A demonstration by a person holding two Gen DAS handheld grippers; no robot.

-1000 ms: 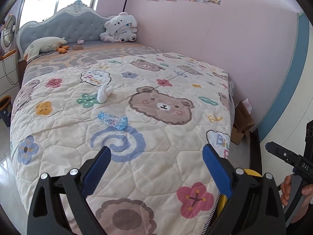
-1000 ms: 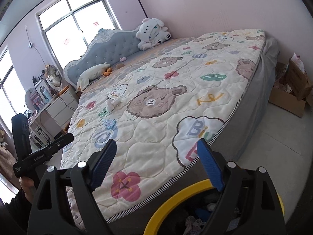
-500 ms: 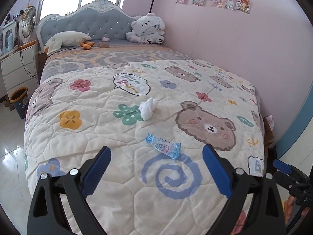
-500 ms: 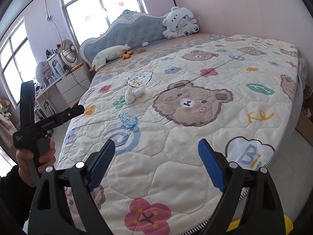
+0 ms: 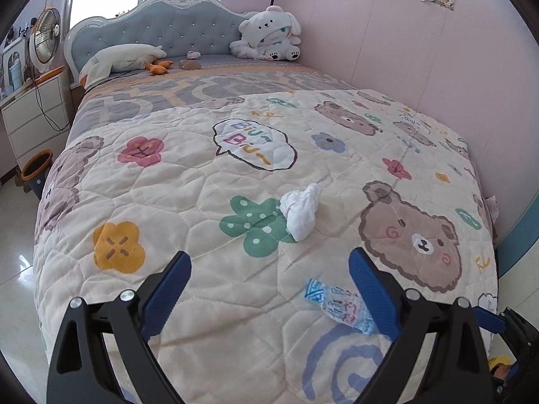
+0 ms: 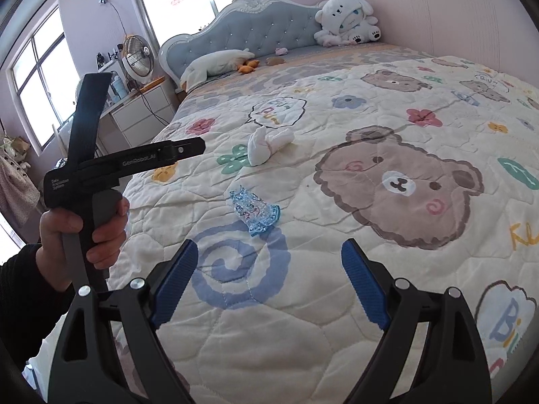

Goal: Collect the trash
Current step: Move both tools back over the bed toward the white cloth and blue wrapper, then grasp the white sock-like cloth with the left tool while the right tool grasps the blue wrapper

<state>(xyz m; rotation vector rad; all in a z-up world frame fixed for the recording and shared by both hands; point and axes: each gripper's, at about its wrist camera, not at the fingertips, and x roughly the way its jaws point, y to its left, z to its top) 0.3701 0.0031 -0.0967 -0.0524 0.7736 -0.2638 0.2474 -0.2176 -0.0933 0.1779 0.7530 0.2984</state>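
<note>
Both hand-held grippers, left (image 5: 269,279) and right (image 6: 267,277), hover spread and empty over the bed's (image 5: 188,181) foot edge. A blue wrapper (image 6: 255,211) lies near that edge, with a crumpled white tissue (image 6: 267,144) farther toward the headboard.

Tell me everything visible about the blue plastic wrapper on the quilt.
The blue plastic wrapper is a small, crinkled, translucent packet with light-blue crimped ends and faint pink and blue print, too small to read. It looks empty and flattened, lying loose on the quilt at the upper edge of the printed blue spiral, nearer than the crumpled white tissue. Neither gripper touches it; in the left wrist view the right finger pad partly overlaps it.
</note>
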